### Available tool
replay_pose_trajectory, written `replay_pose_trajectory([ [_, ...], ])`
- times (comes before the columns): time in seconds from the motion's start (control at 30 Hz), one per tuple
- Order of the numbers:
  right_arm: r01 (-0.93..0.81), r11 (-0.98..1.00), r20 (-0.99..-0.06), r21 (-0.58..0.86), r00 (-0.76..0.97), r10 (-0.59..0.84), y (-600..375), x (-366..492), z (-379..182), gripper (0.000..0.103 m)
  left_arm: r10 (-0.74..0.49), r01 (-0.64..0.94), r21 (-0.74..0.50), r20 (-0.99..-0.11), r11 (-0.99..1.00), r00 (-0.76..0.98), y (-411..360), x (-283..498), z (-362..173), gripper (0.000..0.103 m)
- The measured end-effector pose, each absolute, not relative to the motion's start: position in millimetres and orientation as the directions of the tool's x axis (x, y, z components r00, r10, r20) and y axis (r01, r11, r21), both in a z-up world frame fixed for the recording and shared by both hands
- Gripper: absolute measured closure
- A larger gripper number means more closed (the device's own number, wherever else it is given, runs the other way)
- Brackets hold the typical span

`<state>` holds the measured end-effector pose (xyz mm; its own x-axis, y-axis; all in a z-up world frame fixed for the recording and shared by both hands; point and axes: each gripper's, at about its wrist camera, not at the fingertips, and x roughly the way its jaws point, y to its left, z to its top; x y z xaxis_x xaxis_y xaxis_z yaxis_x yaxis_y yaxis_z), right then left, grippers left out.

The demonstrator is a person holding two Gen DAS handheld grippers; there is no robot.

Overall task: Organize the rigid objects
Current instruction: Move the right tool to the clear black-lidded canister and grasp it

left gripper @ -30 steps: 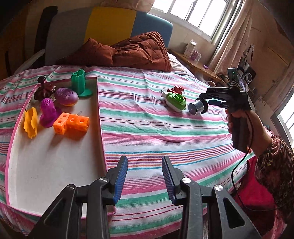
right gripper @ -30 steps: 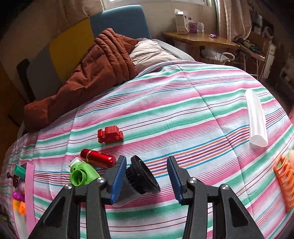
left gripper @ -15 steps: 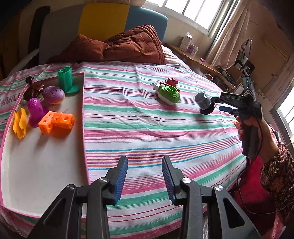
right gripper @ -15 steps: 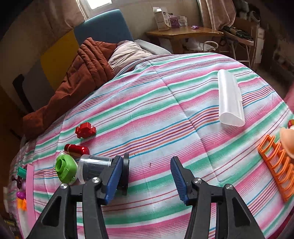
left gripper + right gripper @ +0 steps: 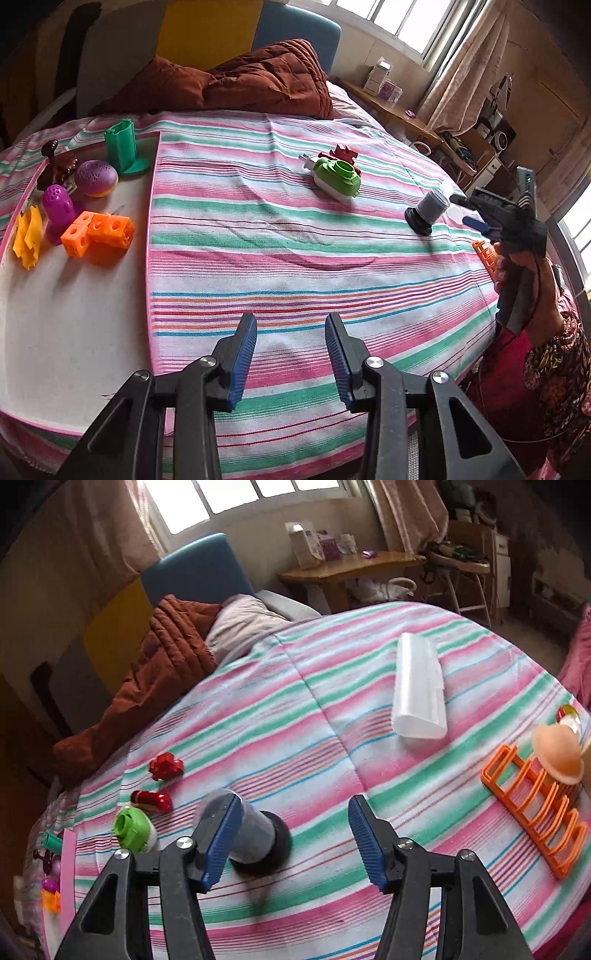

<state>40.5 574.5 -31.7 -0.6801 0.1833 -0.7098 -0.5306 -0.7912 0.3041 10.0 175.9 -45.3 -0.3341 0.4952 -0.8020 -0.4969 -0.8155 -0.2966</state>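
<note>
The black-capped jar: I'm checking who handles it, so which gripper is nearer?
Right. The right gripper is beside the jar; the left gripper hovers far across the bedspread.

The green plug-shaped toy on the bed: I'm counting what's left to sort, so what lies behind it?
Behind the green toy a red toy pokes up. The right wrist view also shows a red cylinder right beside it, which the toy covers in the left view.

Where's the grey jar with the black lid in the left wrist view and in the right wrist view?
Left wrist: the jar stands lid-down at right of centre, just before the right gripper.
Right wrist: the jar is low and left of centre, beside the left finger.
Shared landmark: green toy.
</note>
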Motion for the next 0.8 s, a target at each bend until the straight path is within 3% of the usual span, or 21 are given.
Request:
replay_pose_trajectory([
  [0.27,-0.387,-0.888,-0.715,0.248,-0.691,0.101,539,14,-42,0.041,0.486,-0.514,-0.280,-0.812,-0.811,-0.324,187,13,-45,0.065],
  [0.33,-0.383,-0.894,-0.731,0.231,-0.675,0.101,541,11,-49,0.046,0.484,-0.521,-0.277,-0.815,-0.808,-0.318,192,13,-44,0.065],
  [0.37,-0.375,-0.898,-0.736,0.231,-0.671,0.091,542,9,-52,0.055,0.483,-0.524,-0.275,-0.816,-0.806,-0.316,194,12,-44,0.065],
  [0.8,-0.358,-0.902,-0.773,0.241,-0.633,0.044,530,8,-47,0.059,0.449,-0.514,-0.238,-0.829,-0.824,-0.335,259,-25,-35,0.065],
])
